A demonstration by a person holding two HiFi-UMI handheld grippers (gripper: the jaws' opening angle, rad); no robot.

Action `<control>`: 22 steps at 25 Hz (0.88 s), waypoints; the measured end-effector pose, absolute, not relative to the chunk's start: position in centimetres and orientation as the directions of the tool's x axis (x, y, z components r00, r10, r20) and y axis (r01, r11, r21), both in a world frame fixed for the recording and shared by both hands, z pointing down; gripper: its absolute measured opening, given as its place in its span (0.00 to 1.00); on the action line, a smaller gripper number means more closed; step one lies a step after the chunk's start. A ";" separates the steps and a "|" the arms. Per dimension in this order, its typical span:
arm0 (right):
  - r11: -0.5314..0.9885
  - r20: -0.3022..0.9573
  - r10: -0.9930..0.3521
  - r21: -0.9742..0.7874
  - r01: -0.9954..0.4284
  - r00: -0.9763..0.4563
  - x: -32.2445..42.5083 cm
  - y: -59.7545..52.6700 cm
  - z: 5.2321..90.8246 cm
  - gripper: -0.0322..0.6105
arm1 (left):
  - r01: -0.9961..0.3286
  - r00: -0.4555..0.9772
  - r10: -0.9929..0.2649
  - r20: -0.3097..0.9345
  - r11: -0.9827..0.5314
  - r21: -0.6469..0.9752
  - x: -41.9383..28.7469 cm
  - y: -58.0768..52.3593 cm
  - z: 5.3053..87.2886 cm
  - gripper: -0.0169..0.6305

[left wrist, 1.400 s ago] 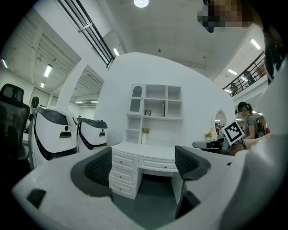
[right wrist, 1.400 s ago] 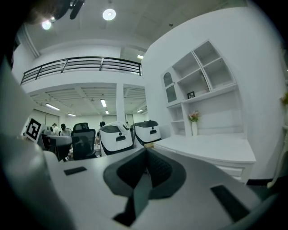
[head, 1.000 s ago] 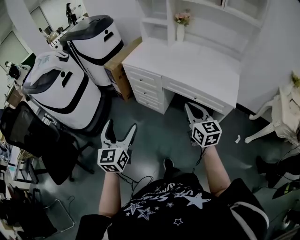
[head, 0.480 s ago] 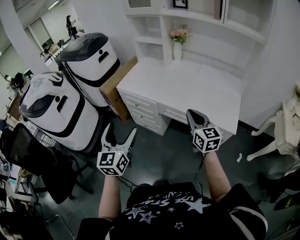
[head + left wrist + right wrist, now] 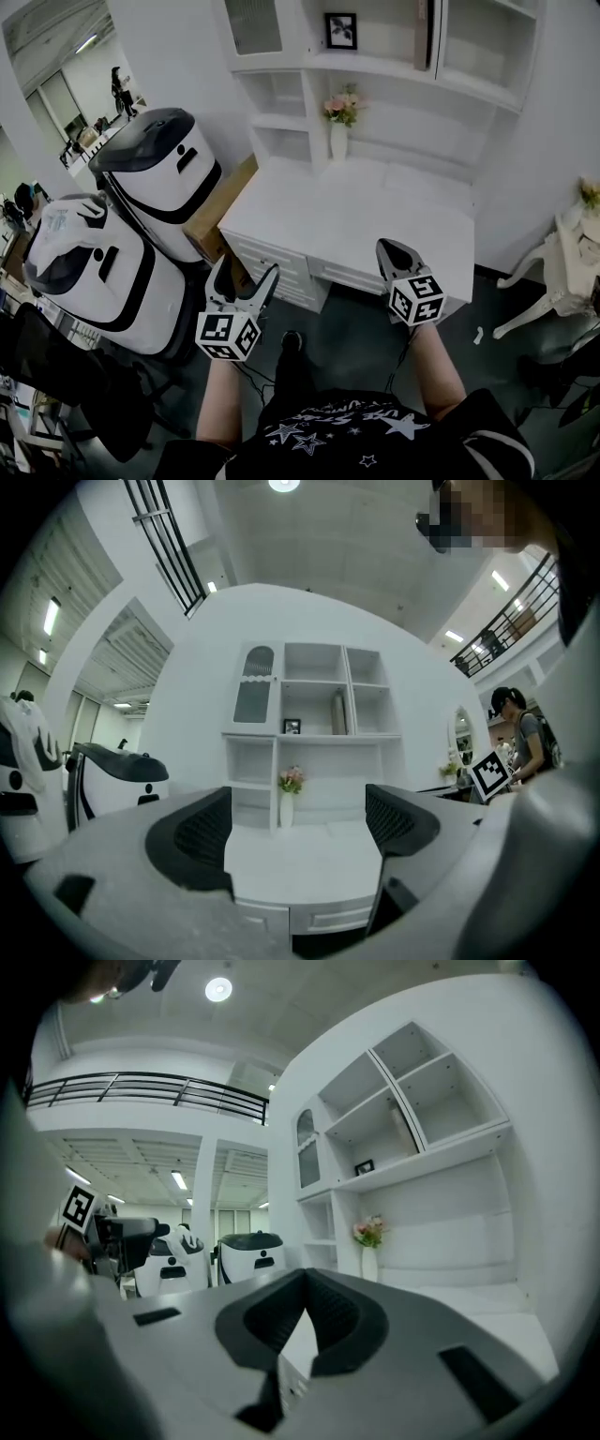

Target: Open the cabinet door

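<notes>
White shelves stand on the back of a white bench (image 5: 375,220). The cabinet door (image 5: 255,23) is high up at the top left of those shelves. It is shut and has a grey pane in it.

The left tool (image 5: 244,274) has its jaws wide apart and holds nothing. The right tool (image 5: 394,258) has its jaws pressed together at the tips and also holds nothing. Both tools hang low in front of the bench, well apart from the door.

Things could go wrong on the reach up. The vase of flowers (image 5: 337,139) stands on the bench below the door, so an arm passing over it might knock it down. If the right tool goes up shut, it cannot take hold of anything. I cannot see a handle, so a tool might pull at the wrong edge and slip.

The head view shows both tools at once and how far they are from the shelves. The left gripper view looks straight at the shelves and shows the door's rounded pane, plus a person standing off to the right. The right gripper view sees the shelves from the side and shows its own jaws touching.
</notes>
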State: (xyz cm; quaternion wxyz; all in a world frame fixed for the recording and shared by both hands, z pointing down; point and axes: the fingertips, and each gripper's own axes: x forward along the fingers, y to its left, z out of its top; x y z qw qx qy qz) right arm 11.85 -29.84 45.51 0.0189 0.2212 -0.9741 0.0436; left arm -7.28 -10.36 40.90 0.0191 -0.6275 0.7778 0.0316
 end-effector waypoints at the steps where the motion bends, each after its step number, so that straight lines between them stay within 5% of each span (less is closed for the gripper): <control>1: 0.890 0.051 -0.449 -0.068 -0.451 -0.892 11.6 -30.7 45.2 0.06 | -0.982 -0.190 -0.978 -0.080 0.189 0.028 -8.0 -11.6 40.8 0.72; 22: 0.751 -0.078 -0.651 0.078 -0.655 -0.755 -2.4 -44.5 33.9 0.06 | -0.984 0.159 -0.947 -0.278 -0.129 -0.123 -24.6 -34.4 27.8 0.67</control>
